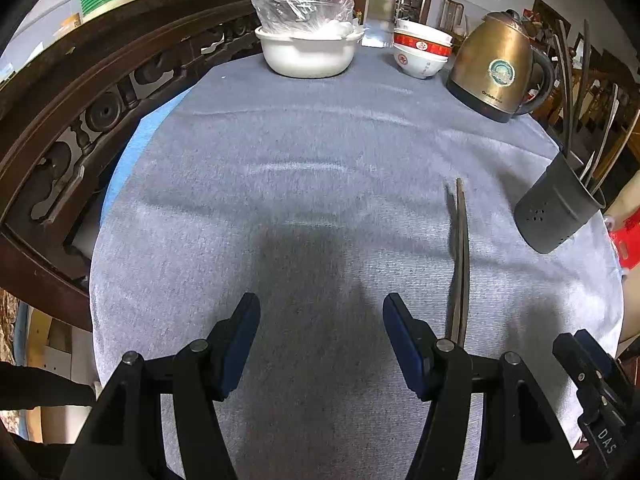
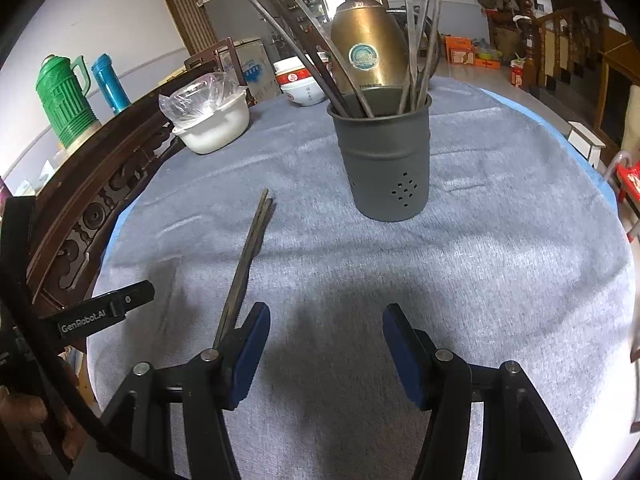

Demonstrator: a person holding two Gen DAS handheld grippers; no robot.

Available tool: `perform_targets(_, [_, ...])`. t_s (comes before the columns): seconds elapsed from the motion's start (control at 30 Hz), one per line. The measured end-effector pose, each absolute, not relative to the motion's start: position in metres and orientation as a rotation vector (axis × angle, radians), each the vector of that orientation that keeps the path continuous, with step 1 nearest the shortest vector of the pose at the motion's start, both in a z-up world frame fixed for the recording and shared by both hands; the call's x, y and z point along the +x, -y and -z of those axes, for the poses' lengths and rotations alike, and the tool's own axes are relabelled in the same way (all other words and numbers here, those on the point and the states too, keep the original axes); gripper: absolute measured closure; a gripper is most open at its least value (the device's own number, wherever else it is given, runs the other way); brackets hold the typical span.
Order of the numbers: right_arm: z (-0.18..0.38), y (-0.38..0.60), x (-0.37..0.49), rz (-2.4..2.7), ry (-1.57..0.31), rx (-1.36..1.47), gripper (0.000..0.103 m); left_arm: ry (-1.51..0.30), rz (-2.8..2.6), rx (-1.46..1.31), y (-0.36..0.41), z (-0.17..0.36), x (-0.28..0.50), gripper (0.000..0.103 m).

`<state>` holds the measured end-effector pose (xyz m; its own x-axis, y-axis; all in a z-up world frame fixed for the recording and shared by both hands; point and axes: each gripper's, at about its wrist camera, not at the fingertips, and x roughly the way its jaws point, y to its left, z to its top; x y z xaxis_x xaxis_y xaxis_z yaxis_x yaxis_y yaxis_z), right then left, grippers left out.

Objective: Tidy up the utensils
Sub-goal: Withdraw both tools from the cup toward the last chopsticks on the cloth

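Observation:
A pair of dark chopsticks [image 1: 461, 256] lies on the grey tablecloth, running away from me; the right wrist view shows the chopsticks [image 2: 247, 264] too. A grey perforated utensil holder [image 2: 386, 156] stands upright with several chopsticks and utensils in it; the left wrist view catches the holder [image 1: 558, 210] at its right edge. My left gripper [image 1: 320, 312] hovers open over bare cloth, the chopsticks just right of its right finger. My right gripper [image 2: 326, 320] is open too, the chopsticks passing behind its left finger [image 2: 250, 344].
At the far side stand a gold kettle [image 1: 496, 72], stacked red-and-white bowls [image 1: 420, 50] and a white pot [image 1: 308, 52] covered with plastic. A carved wooden chair back [image 1: 72, 120] curves along the left. A green flask [image 2: 64, 100] and a blue one stand behind it.

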<state>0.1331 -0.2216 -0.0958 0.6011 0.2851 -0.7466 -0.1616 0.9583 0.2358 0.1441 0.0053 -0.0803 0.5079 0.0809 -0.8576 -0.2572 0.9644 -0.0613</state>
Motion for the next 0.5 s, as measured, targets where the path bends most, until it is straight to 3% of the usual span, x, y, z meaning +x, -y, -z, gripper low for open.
perform_targets(0.5, [0.1009, 0.2168, 0.1335, -0.293, -0.928, 0.174, 0.041, -1.039, -0.227, -0.185, -0.0108, 0.0844, 0.1434, 0.038])
